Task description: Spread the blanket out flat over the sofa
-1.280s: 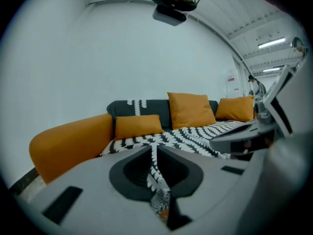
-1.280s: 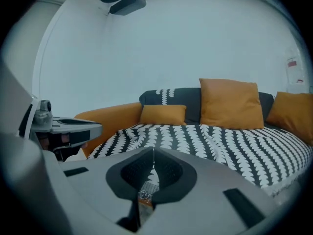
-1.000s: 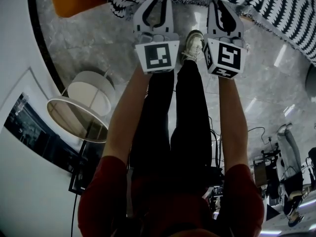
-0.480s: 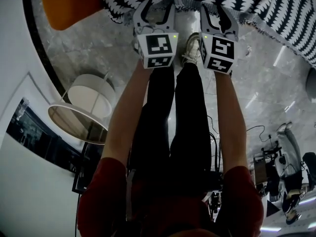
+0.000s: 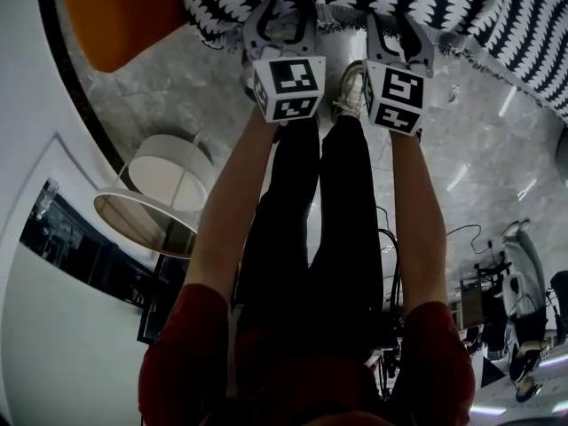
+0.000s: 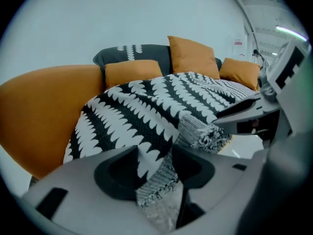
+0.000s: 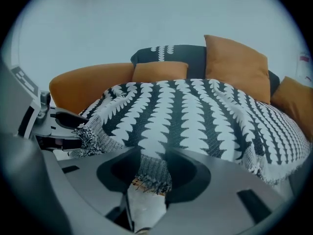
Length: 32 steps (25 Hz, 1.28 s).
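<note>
Grey marbled floor (image 5: 169, 96) runs under your feet, and a pale wall stands behind the sofa (image 6: 34, 116), whose orange arm and dark back frame the seat. You have the black-and-white blanket (image 7: 195, 116) lying across that seat. It reaches back to the orange cushions (image 7: 234, 65) and hangs over the front edge toward you. Your left gripper (image 6: 155, 170) has its fingers pressed together on the near hem, a fold of the weave pinched between them. Your right gripper (image 7: 146, 177) pinches the same hem just beside it, with the fringe showing below its pads.

Most of the spreading looks done to me, since the seat is covered from the arm across to the far cushions. What looks left is the near edge. It bunches up between your two grippers, and soft ridges run through the cloth near the orange arm, so it does not lie flat there.

As for containers, none shows anything inside it. A round white-sided drum (image 5: 151, 185) stands on the floor at your left, and I cannot tell whether it holds anything.
</note>
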Each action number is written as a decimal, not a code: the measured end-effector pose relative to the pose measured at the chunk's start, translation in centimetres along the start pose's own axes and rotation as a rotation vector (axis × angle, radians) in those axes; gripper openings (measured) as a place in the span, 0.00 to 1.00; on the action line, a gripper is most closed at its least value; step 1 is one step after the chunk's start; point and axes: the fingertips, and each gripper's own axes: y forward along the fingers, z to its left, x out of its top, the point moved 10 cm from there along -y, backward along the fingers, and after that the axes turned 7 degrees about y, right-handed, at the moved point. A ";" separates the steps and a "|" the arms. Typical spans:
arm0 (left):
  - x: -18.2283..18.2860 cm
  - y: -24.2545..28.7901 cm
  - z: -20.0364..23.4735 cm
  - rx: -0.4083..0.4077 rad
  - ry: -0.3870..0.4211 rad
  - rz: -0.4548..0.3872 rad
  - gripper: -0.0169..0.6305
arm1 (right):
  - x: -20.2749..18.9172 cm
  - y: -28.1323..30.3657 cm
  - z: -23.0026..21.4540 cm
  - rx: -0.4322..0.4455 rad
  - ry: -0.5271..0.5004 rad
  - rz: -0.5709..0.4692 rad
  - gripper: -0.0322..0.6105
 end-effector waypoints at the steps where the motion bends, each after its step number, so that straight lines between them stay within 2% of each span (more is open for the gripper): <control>1: 0.0 0.0 0.0 0.000 0.005 0.003 0.37 | -0.1 0.1 0.0 -0.002 0.002 0.001 0.33; 3: 0.0 0.0 -0.3 0.011 0.028 0.001 0.32 | -0.1 0.1 0.1 -0.013 0.006 -0.003 0.31; 5: 0.0 -0.2 -0.4 0.037 0.050 -0.005 0.17 | -0.1 0.0 0.2 -0.026 0.017 -0.009 0.27; 7: -0.2 -0.4 -0.4 0.054 0.045 -0.007 0.15 | -0.2 -0.1 0.2 -0.034 0.032 -0.013 0.25; 9: -0.5 -0.8 -0.3 0.064 0.028 -0.004 0.09 | -0.3 -0.5 0.1 -0.045 0.035 -0.019 0.17; 12: -0.8 -1.5 -0.2 0.075 0.018 -0.004 0.08 | -0.4 -1.2 -0.2 -0.061 0.046 -0.028 0.11; 19: -1.8 -2.8 0.6 0.106 -0.001 0.010 0.08 | -0.9 -2.2 0.0 -0.068 0.055 -0.019 0.09; 23: -2.4 -2.3 -0.7 0.112 0.008 0.013 0.08 | -2.2 -2.5 -1.4 -0.077 0.060 -0.009 0.09; 27: -2.2 -2.7 -3.9 0.126 0.010 0.023 0.07 | -4.0 -4.2 -4.1 -0.068 0.052 -0.001 0.08; 32: -0.5 -5.0 -4.1 0.151 0.022 0.049 0.07 | -3.4 -6.7 -4.3 -0.043 0.045 0.006 0.08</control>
